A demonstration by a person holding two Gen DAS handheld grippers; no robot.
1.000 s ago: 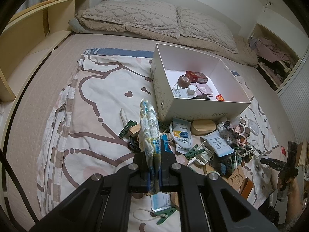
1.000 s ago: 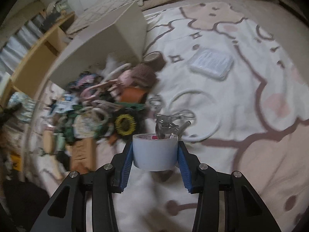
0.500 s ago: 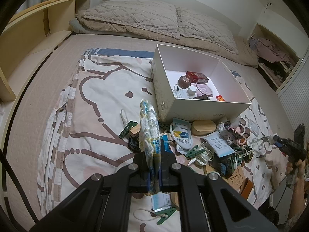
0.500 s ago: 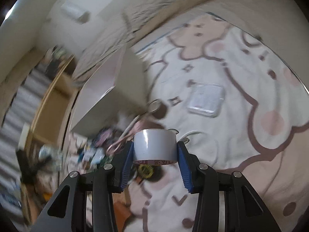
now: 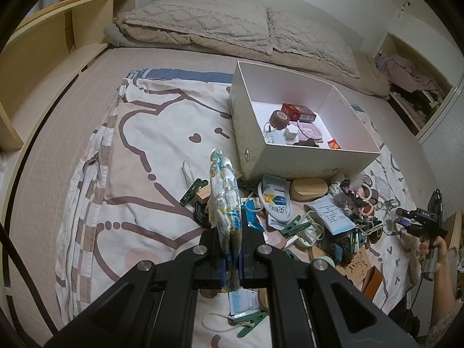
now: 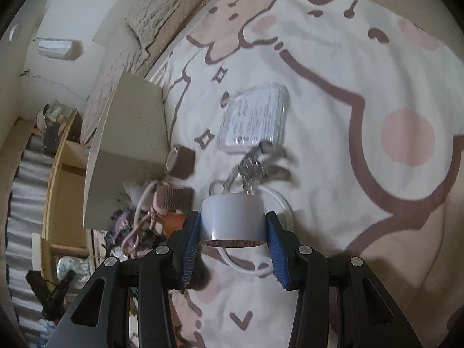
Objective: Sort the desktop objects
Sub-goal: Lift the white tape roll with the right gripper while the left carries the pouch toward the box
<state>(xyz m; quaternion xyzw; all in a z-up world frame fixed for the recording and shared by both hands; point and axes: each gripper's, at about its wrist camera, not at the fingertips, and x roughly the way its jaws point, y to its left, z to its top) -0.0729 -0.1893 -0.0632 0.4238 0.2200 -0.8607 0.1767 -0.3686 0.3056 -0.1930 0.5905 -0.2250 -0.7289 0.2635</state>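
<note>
Evidently both grippers carry cargo for the open white cardboard box [image 5: 307, 159] ahead: the left gripper [image 5: 231, 256] has its jaws pinching a crinkly blue-and-yellow printed packet [image 5: 224, 200] upright, while the right gripper [image 6: 233, 239] clamps a white tape roll [image 6: 233, 216] across its width.

You are working in a home bedroom. Evidence: a bed [image 5: 87, 133] with two quilted pillows [image 5: 220, 26] at its head, a cartoon-print sheet [image 5: 162, 150] spread over it, wooden shelving [image 5: 43, 40] alongside, and clothes [image 5: 411, 75] piled in a side alcove.
</note>
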